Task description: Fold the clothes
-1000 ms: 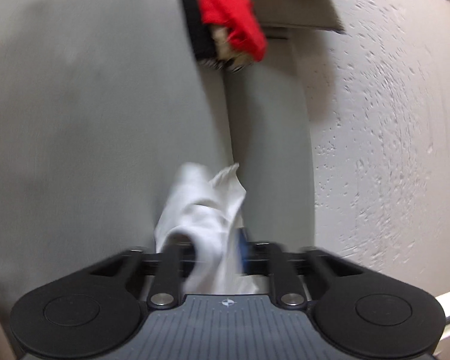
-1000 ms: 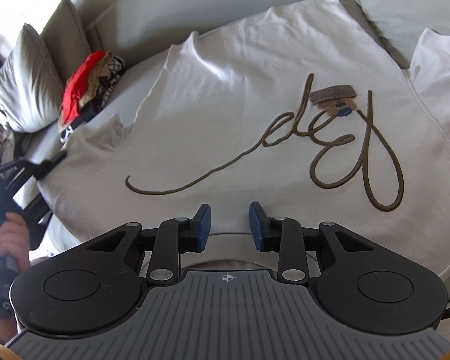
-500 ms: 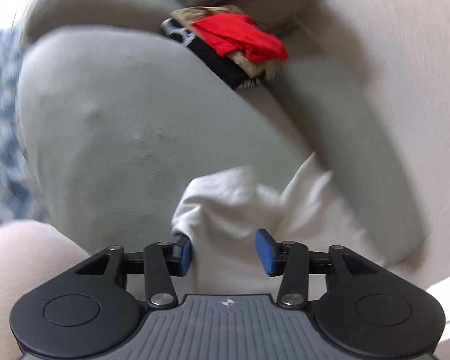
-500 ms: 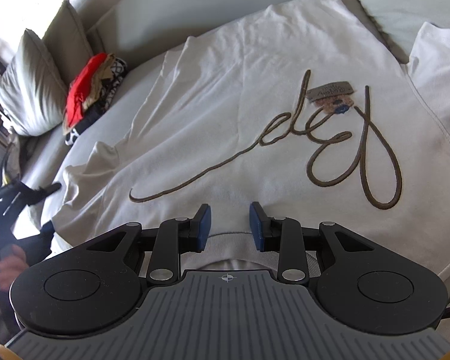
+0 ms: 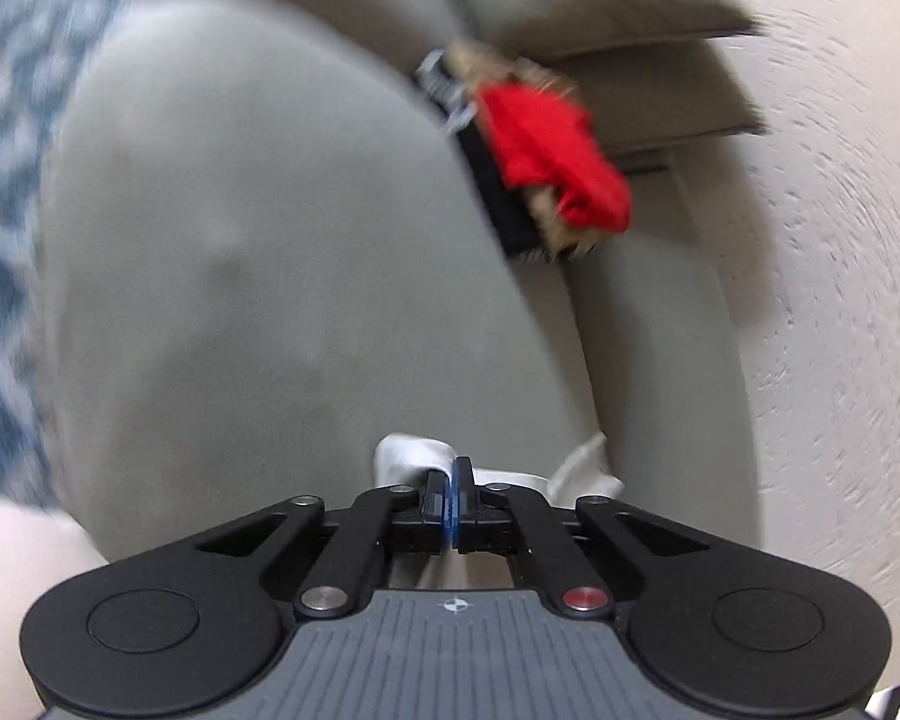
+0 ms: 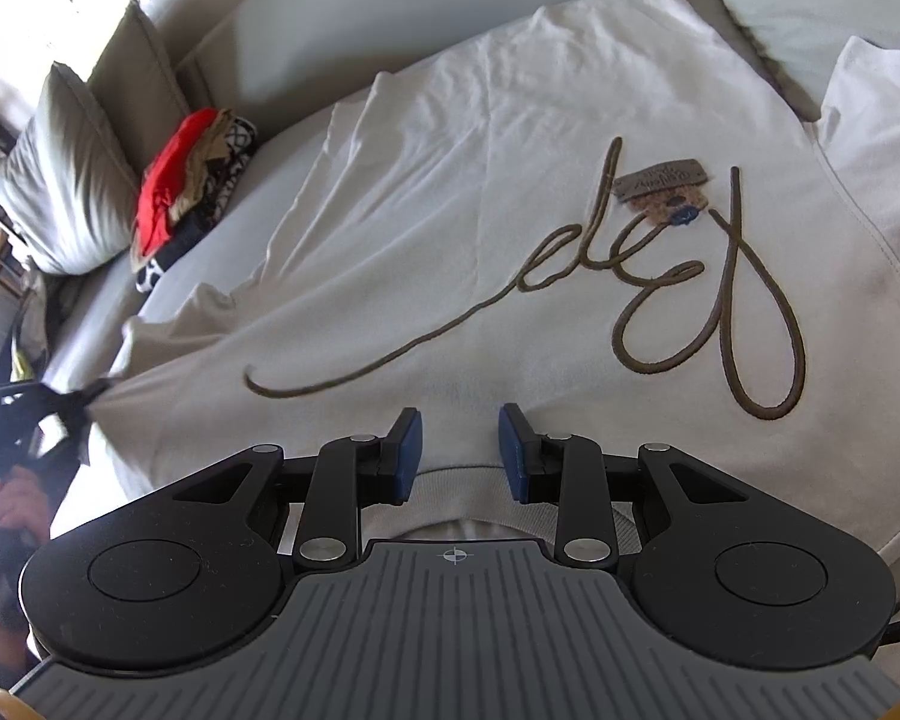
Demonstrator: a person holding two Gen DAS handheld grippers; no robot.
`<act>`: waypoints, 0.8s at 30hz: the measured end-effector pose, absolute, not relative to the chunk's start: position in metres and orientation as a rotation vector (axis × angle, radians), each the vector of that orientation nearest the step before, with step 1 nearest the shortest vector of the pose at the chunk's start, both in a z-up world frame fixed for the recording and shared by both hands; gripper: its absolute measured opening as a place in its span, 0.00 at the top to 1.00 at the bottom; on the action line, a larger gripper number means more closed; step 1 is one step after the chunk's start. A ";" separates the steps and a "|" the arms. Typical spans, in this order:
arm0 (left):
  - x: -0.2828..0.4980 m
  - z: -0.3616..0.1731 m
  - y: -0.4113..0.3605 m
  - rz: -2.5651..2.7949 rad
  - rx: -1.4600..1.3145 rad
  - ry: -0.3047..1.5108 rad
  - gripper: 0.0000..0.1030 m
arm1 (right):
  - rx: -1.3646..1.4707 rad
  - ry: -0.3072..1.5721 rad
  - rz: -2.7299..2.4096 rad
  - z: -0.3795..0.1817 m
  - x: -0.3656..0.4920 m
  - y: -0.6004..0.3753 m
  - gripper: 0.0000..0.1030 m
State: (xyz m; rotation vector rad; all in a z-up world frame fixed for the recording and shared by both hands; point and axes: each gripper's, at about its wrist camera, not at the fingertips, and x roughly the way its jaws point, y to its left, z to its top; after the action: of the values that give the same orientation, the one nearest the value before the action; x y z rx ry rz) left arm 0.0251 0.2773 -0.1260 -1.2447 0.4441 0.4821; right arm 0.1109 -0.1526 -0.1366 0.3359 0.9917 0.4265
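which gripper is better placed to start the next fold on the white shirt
Left. The left gripper is already shut on the white shirt at its sleeve end, pulling it taut. The right gripper hovers open by the collar, holding nothing.

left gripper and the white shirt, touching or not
Touching. The left wrist view shows the left gripper shut with white shirt fabric pinched between its pads; the right wrist view shows the sleeve pulled taut toward it.
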 end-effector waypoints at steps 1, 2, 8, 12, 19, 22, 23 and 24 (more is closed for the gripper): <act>0.024 -0.123 0.274 0.503 -1.199 0.461 1.00 | 0.335 0.992 0.427 -0.137 0.111 -0.152 0.66; 0.024 -0.120 0.271 0.524 -1.154 0.478 1.00 | 0.333 0.992 0.427 -0.136 0.111 -0.152 0.66; 0.019 -0.102 0.251 0.641 -0.876 0.574 1.00 | 0.352 1.002 0.429 -0.135 0.111 -0.157 0.66; 0.016 -0.090 0.238 0.713 -0.686 0.631 0.87 | 0.397 1.019 0.410 -0.126 0.109 -0.168 0.63; 0.021 -0.065 0.251 0.618 -0.586 0.577 0.57 | 0.454 0.997 0.405 -0.106 0.099 -0.191 0.58; 0.049 -0.066 0.262 0.441 -0.594 0.604 0.47 | 0.464 0.998 0.418 -0.102 0.097 -0.191 0.58; 0.064 -0.069 0.264 0.415 -0.571 0.640 0.46 | 0.459 0.994 0.420 -0.101 0.096 -0.190 0.58; 0.079 -0.072 0.266 0.389 -0.548 0.676 0.46 | 0.453 0.991 0.421 -0.100 0.096 -0.189 0.58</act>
State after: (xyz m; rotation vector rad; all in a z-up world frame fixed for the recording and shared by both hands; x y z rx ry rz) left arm 0.0794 0.2661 -0.0723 -0.5478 0.6755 0.3889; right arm 0.0955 -0.1888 -0.1002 0.4533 0.9913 0.4212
